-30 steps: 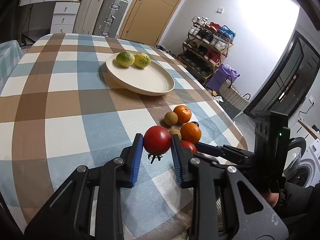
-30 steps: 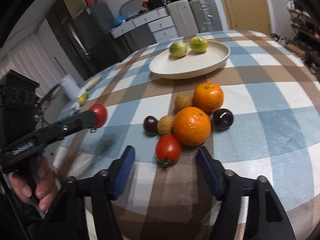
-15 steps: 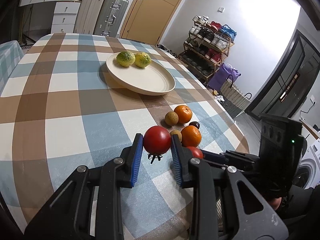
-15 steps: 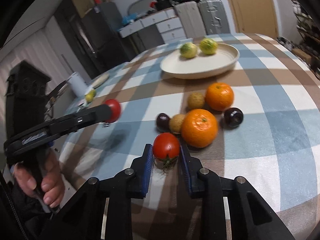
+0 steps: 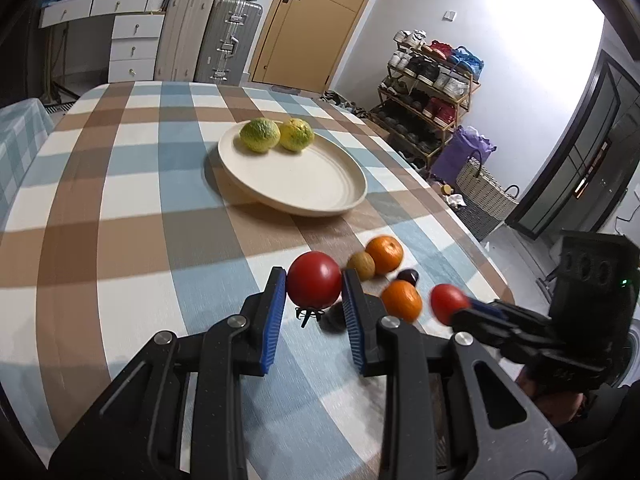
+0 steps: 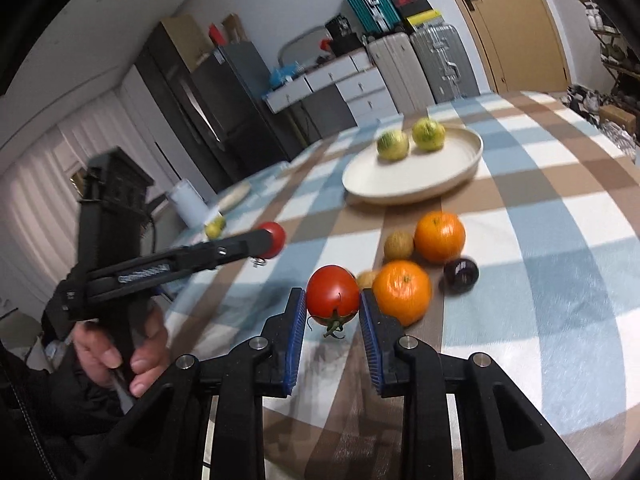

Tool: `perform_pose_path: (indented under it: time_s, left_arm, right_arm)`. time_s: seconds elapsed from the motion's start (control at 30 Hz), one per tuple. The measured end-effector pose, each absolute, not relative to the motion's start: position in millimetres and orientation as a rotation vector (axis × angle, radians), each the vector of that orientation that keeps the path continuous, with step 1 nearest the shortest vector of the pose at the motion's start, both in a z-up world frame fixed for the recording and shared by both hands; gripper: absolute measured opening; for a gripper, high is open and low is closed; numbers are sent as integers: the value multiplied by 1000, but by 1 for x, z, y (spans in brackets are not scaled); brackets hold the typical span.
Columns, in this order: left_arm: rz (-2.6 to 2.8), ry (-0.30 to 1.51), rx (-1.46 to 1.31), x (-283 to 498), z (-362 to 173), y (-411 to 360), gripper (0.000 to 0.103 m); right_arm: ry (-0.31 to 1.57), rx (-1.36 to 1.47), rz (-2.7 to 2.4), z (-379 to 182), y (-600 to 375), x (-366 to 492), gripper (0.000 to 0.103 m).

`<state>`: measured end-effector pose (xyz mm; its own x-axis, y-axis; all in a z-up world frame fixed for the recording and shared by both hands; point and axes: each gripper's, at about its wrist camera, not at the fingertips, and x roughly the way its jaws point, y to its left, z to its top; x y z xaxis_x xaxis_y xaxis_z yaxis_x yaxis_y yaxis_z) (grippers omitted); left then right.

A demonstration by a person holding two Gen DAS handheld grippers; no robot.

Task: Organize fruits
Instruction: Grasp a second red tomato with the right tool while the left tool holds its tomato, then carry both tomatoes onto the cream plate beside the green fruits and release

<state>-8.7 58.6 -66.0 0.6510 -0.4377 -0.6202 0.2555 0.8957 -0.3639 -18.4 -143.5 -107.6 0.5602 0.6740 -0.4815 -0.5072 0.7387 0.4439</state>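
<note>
A checked tablecloth (image 5: pixel 120 208) in blue, brown and white is covering the table, with suitcases (image 5: pixel 230 40) and a wooden door (image 5: pixel 320 20) standing behind it and a shoe rack (image 5: pixel 432 92) leaning against the far wall. A cream plate (image 5: pixel 304 184) is sitting towards the middle of the cloth, holding two yellow-green citrus fruits (image 5: pixel 260 135) side by side at its far edge.

The left gripper (image 5: pixel 314 294) is clamping a red tomato (image 5: pixel 314 285) between its blue pads, stalk hanging down, clear of the cloth. The right gripper (image 6: pixel 333 312) is gripping a second tomato (image 6: pixel 333 295) the same way, its jaws closed snugly on the fruit, which seems to be raised off the cloth too. A hand (image 6: pixel 120 344) is squeezing the left gripper's handle.

On the cloth near the plate, the loose fruit is lying in a cluster: two oranges (image 6: pixel 402 292), one nearer and one farther, two small brownish round fruits (image 6: pixel 399 245) beside them, and a dark plum-like fruit (image 6: pixel 461 274) just right of the nearer orange. Another dark fruit (image 5: pixel 334 316) is showing under the left gripper's tomato.
</note>
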Motion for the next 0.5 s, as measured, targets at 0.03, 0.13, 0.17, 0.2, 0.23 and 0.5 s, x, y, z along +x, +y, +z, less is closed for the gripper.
perform_pose_path:
  time_s: [0.03, 0.13, 0.17, 0.2, 0.23, 0.5]
  left_arm:
    - [-396, 768, -254, -4, -65, 59, 25]
    - [-381, 764, -263, 12, -62, 63, 25]
    - [-376, 763, -267, 18, -60, 65, 25]
    - [-369, 761, -270, 25, -59, 67, 25]
    - [-364, 759, -271, 32, -58, 68, 25]
    - [-342, 733, -256, 87, -44, 77, 25]
  right_arm:
    - [671, 273, 710, -105, -145, -16, 27]
    - [640, 282, 714, -94, -152, -8, 27]
    - [633, 286, 716, -91, -154, -3, 27]
    - [623, 290, 715, -87, -156, 2, 27]
    - [615, 293, 717, -84, -158, 7, 27]
    - [592, 290, 737, -65, -162, 50, 27]
